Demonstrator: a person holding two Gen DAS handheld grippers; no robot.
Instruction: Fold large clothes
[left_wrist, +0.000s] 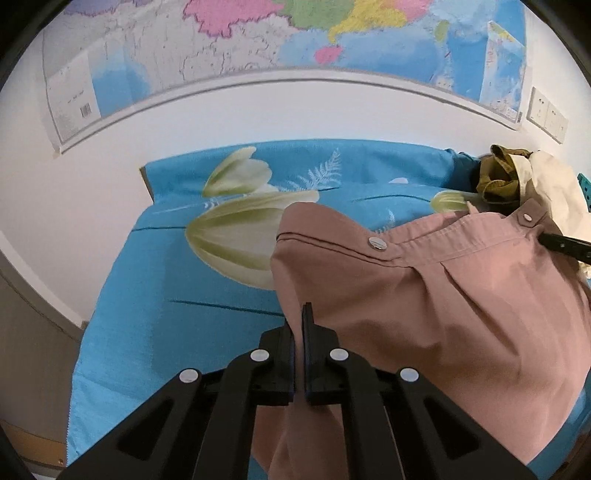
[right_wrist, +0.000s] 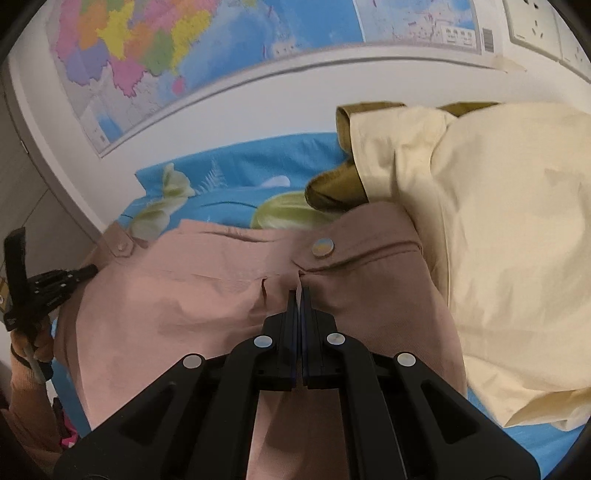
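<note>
Pink trousers (left_wrist: 461, 295) pinched by both down-tilted claws, L (left_wrist: 299, 317) & R (right_wrist: 300, 295).

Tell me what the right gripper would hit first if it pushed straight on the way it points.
The right gripper is already shut on the pink garment; straight on, it likely meets more of that fabric near the waistband button.

left tongs (left_wrist: 299, 317) pinching pink garment (left_wrist: 443, 295), blue sheet (left_wrist: 155, 295)

White wall (left_wrist: 258, 118) behind, large coloured map (left_wrist: 258, 33) pinned across it, white wall sockets (right_wrist: 532, 22) at right, blue floral bedsheet (left_wrist: 155, 280) below, soft indoor light
</note>
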